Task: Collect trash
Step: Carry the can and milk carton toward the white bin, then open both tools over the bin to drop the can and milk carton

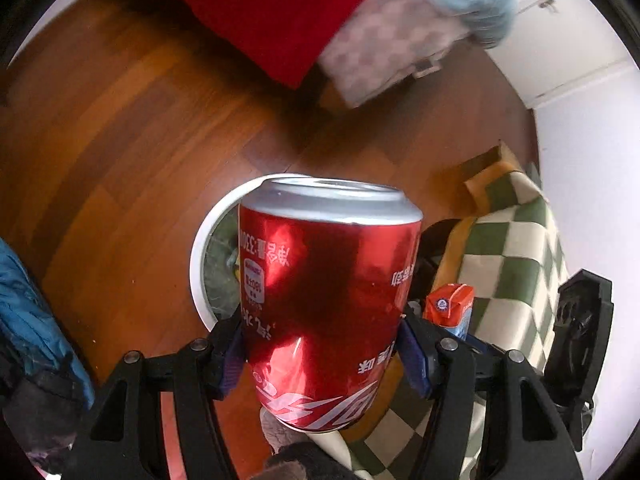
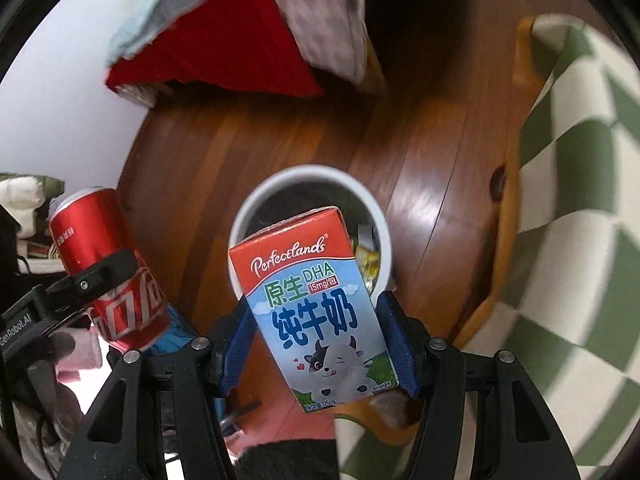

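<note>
Your left gripper (image 1: 322, 354) is clamped on a shiny red aluminium soda can (image 1: 328, 300), its blue pads pressing the can's two sides, the silver top pointing away from you and down toward the floor. Your right gripper (image 2: 316, 344) grips a small red-and-blue milk carton (image 2: 316, 312) with a cartoon cow on it, the pads tight against its side walls. Both items hang above a round white waste bin (image 2: 380, 216), which stands on the brown wooden plank floor (image 1: 140, 140) and already holds some crumpled wrappers. Beside the bin lies a green-and-cream checkered rug (image 1: 516, 256) with an orange border. A red blanket (image 1: 272, 12) shows at the far edge, blurred.
</note>
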Action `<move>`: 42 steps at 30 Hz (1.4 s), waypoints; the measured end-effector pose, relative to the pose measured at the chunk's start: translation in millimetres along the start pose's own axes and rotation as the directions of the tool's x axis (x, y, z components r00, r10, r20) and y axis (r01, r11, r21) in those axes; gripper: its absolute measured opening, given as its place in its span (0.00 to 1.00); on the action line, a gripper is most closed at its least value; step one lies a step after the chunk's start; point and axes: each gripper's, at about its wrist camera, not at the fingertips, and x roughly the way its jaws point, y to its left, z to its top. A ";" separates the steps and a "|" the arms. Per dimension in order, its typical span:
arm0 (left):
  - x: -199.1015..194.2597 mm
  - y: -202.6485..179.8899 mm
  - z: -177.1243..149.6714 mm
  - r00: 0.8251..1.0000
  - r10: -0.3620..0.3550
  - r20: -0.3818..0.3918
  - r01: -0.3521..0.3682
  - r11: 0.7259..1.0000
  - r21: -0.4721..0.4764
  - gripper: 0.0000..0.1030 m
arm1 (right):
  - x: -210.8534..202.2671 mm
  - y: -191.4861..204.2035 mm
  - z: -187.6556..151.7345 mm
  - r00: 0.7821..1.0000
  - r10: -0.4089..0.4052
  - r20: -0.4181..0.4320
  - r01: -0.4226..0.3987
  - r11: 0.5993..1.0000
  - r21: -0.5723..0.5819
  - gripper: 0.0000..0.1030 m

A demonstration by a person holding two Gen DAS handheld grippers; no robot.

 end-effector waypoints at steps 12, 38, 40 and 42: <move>18.8 33.4 3.5 0.997 0.068 -0.023 -0.069 0.997 -0.046 1.00 | 82.3 -10.2 27.0 0.993 -0.010 -0.120 0.019 0.997 0.073 0.62; -103.2 -8.0 -100.1 0.882 0.348 0.317 -0.378 0.925 0.037 1.00 | -24.7 27.9 -29.2 0.977 -0.209 0.050 0.215 0.963 -0.163 0.99; -115.3 -13.2 -109.1 0.874 0.346 0.340 -0.381 0.924 0.040 1.00 | -41.1 32.5 -39.3 0.977 -0.202 0.074 0.212 0.962 -0.171 0.99; -124.7 -18.9 -117.7 0.868 0.342 0.360 -0.383 0.923 0.046 1.00 | -60.8 37.3 -50.0 0.974 -0.199 0.107 0.216 0.959 -0.184 0.99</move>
